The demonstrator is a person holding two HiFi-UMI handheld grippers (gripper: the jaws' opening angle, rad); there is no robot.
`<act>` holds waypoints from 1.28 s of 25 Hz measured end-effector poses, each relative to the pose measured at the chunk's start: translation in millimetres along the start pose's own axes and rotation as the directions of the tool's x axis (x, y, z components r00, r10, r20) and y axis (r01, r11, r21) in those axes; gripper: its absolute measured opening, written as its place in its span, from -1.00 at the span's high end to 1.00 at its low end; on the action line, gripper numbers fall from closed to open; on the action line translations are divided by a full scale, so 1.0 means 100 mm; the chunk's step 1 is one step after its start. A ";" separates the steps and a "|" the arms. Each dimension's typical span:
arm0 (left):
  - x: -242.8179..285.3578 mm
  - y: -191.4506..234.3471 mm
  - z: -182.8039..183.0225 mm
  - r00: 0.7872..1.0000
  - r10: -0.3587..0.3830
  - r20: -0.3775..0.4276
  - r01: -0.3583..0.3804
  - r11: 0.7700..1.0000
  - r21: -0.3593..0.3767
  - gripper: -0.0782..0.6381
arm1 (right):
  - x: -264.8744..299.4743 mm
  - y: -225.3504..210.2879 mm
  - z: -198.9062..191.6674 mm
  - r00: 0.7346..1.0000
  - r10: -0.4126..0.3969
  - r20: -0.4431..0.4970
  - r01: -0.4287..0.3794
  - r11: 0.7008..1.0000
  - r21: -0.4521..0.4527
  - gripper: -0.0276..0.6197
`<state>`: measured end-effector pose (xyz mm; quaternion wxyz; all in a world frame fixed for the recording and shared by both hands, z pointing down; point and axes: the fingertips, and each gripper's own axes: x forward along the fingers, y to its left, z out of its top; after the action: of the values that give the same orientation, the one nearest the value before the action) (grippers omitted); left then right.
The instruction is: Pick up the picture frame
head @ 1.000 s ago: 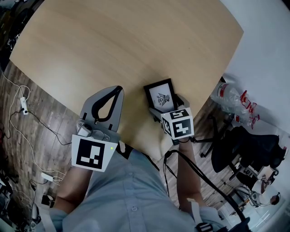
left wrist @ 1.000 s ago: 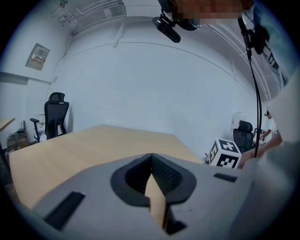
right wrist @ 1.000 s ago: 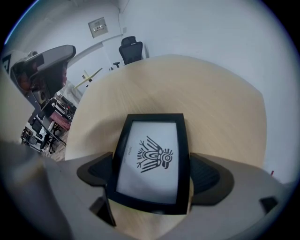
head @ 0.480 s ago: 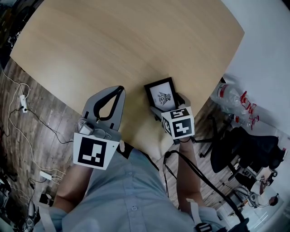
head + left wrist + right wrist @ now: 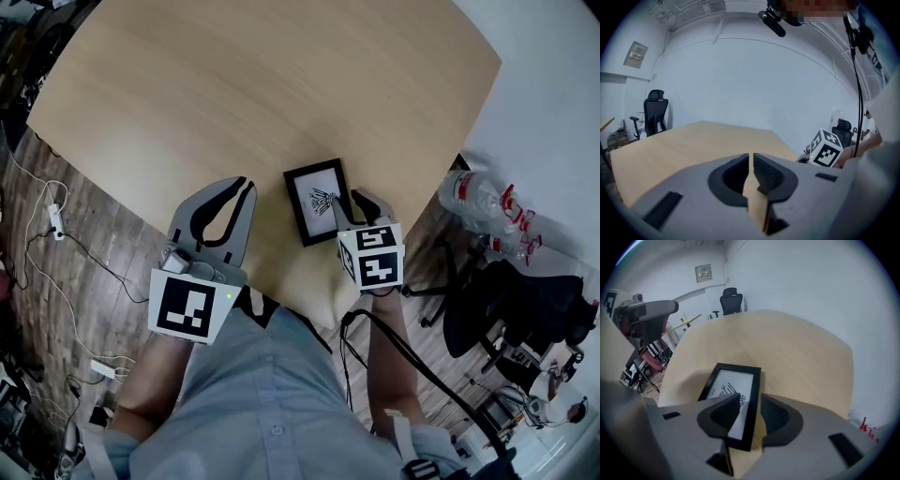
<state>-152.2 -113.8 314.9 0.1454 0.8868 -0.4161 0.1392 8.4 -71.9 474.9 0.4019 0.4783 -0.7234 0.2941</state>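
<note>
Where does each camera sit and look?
Head view: on the head, steeply down at the table; shows arms, left hand-held gripper, right hand-held gripper.
Left gripper view: on that gripper, across the table; shows its shut jaws.
Right gripper view: on that gripper, down at the frame its jaws just closed on.
Head and right views share the frame.

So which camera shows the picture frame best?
Right gripper view: the picture frame is close up, its edge in the right gripper, whose jaws have just been closing. Head view shows it small, from above; left gripper view misses it.
</note>
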 end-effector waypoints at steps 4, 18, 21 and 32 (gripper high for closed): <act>-0.01 0.01 -0.05 1.000 -0.008 -0.016 0.008 1.000 -0.006 0.66 | 0.01 0.09 0.01 0.998 0.066 0.023 -0.067 0.996 0.066 0.16; -0.01 0.02 -0.07 1.000 -0.011 -0.012 0.011 1.000 -0.012 0.66 | -0.01 0.20 0.10 0.983 0.169 0.077 -0.181 0.966 0.183 -0.37; -0.01 0.03 -0.09 1.000 -0.015 -0.009 0.015 1.000 -0.017 0.66 | 0.08 0.27 0.07 0.986 0.164 0.030 -0.167 0.970 0.174 -0.55; 0.10 0.18 -0.08 0.999 -0.032 -0.006 0.032 0.999 -0.044 0.66 | 0.37 0.26 0.15 0.989 0.089 -0.118 -0.075 0.990 0.122 -0.79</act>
<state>-161.3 -128.6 328.7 0.1684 0.8894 -0.4045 0.1306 -28.7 -91.2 497.9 0.4043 0.4519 -0.6978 0.3814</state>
